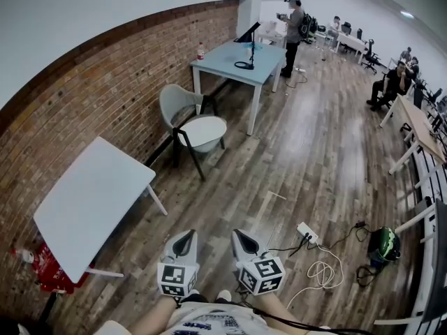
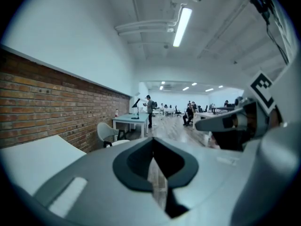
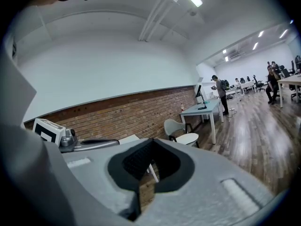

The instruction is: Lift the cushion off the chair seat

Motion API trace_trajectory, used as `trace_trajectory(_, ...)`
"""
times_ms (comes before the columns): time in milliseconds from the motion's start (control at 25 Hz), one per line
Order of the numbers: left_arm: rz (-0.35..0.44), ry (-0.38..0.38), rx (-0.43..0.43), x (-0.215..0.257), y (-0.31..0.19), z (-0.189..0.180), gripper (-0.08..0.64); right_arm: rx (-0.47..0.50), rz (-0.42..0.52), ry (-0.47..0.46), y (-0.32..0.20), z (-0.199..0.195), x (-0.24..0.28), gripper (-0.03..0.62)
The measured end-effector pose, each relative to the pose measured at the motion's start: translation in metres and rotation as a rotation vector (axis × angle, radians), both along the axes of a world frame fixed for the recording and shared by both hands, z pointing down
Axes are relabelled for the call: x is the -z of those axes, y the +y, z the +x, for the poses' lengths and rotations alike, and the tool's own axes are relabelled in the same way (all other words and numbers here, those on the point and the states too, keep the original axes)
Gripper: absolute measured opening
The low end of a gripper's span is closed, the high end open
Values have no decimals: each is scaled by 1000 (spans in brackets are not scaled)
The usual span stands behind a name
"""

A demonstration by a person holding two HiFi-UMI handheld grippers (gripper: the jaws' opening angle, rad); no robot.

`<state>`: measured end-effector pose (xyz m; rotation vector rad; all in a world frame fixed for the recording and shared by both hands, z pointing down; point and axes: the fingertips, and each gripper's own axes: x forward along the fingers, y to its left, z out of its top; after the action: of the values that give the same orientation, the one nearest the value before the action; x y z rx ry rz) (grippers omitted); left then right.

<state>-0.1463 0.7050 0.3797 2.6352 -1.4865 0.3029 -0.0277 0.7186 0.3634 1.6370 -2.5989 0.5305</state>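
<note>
- Grippers nearest me, at the bottom of the head view: my left gripper (image 1: pixel 184 241) and right gripper (image 1: pixel 244 241) sit side by side. Both have their jaws fully closed with nothing between them, and both point slightly down over the wooden floor (image 1: pixel 307 152).
- Ahead on my left, a white table (image 1: pixel 91 201) stands against the brick wall, clear of my path.
- Further on, well apart from both grippers, the chair (image 1: pixel 174 102) stands by the same wall. The cushion (image 1: pixel 205 130) lies flat on its seat, a pale rounded pad that covers it.
- I judge the cushion to be light, soft and floppy, so it will probably sag if I take it by one edge only.
- I plan to open both grippers and pinch the front rim at two spots, one left and one right, then raise it level.
- The cover may be smooth, so I want a deep bite rather than a nip at the very edge.
- Beyond the chair stands a blue table (image 1: pixel 234 60).
</note>
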Motion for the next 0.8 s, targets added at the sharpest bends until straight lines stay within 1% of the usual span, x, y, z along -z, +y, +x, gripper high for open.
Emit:
trace_trajectory(120,-7,7,-1,-5,5,14,-9,-12,0,-9,3,17,-4,-2)
trace_trajectory(320,0,-10,-16,-2,-1,30,-9,-18,-5,-22,-1,32,-4,-2)
trace_trajectory(560,30,-12,-20,7,-33,48,-9,-26,7,-21,-28,49,-2,-2)
trace_trajectory(800,12,-2,-21,-7,-86,52,-9,-22,-21,-9,-80,51,-17,-2)
